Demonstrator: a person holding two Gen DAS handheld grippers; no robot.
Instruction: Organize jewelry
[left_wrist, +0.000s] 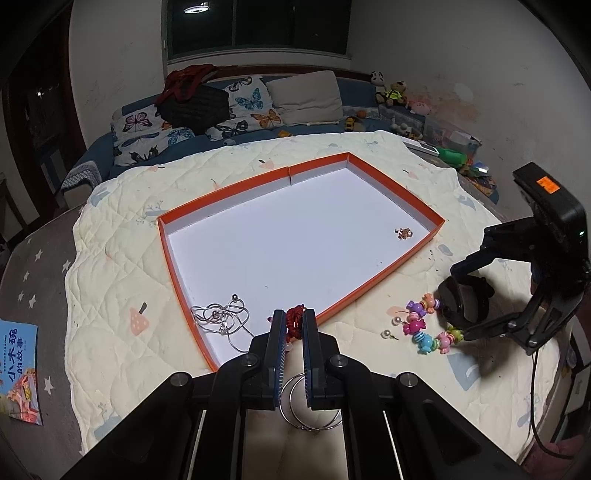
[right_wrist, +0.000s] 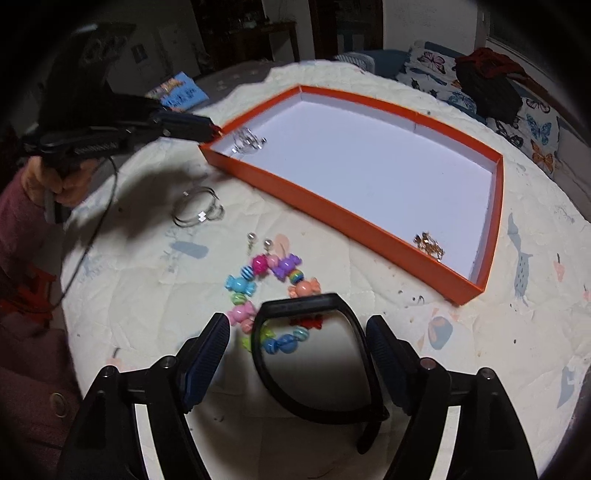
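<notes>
The right gripper (right_wrist: 295, 354) has its jaws apart astride the black plastic band (right_wrist: 314, 369) on the quilted bed cover (right_wrist: 480, 350), beside the orange-rimmed tray (right_wrist: 332, 218), while the left gripper (left_wrist: 293, 325) clamps a red woven cord (left_wrist: 294, 320) over the tray's near edge.

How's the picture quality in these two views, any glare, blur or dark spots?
Left wrist view: sharp, fisheye-bent, the box floor glares white, a ceiling lamp flares. Right wrist view: dark vignette, the left tool blurred, a shadow falls inside the black band.
</notes>
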